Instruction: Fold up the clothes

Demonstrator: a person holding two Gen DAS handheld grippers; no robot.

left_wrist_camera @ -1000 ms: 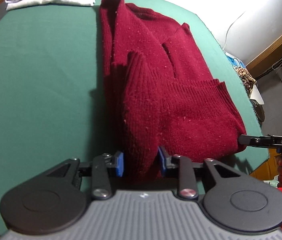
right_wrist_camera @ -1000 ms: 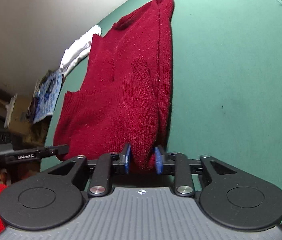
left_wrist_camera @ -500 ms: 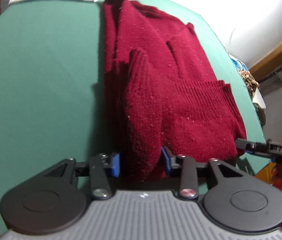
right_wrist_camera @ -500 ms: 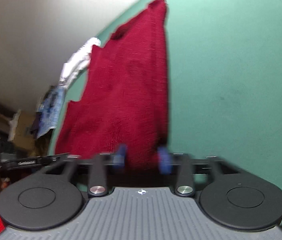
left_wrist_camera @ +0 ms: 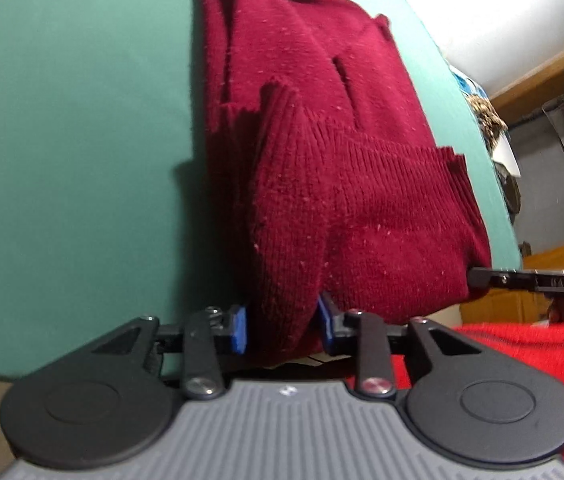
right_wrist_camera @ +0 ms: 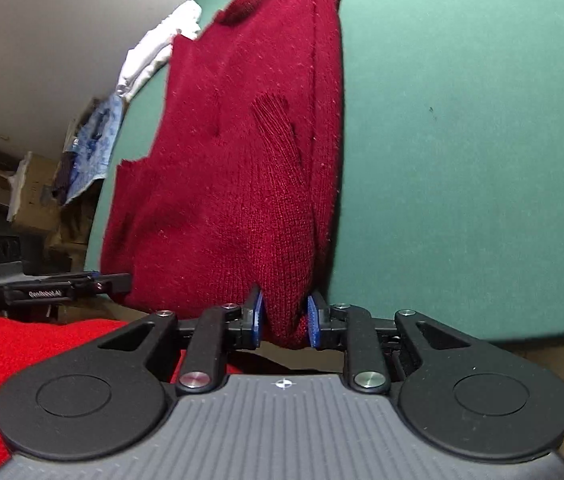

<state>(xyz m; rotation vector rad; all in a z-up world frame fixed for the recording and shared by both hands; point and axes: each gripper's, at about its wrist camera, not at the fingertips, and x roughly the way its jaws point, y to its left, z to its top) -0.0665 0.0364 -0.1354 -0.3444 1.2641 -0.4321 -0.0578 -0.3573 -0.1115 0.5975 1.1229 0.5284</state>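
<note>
A dark red knit sweater (left_wrist_camera: 321,128) lies lengthwise on the green table (left_wrist_camera: 74,140), its sleeves folded onto the body. My left gripper (left_wrist_camera: 282,326) is shut on the sweater's near left corner, with thick fabric bunched between the blue pads. In the right wrist view, the same sweater (right_wrist_camera: 242,152) runs away from me and my right gripper (right_wrist_camera: 283,322) is shut on its near right corner. Both held corners are lifted off the table at its near edge. Each gripper shows as a black bar in the other's view: the right one (left_wrist_camera: 529,280) and the left one (right_wrist_camera: 62,284).
A folded white garment (right_wrist_camera: 158,52) lies at the table's far end, with blue patterned cloth (right_wrist_camera: 94,148) beyond the edge. A person's bright red sleeve (left_wrist_camera: 521,360) fills the low corner near the grippers. Open green surface (right_wrist_camera: 481,140) lies to both sides of the sweater.
Both grippers have pulled back toward the near table edge and risen, drawing the sweater's near end up with them. The table edge and the red sleeve now show below the fingers.
</note>
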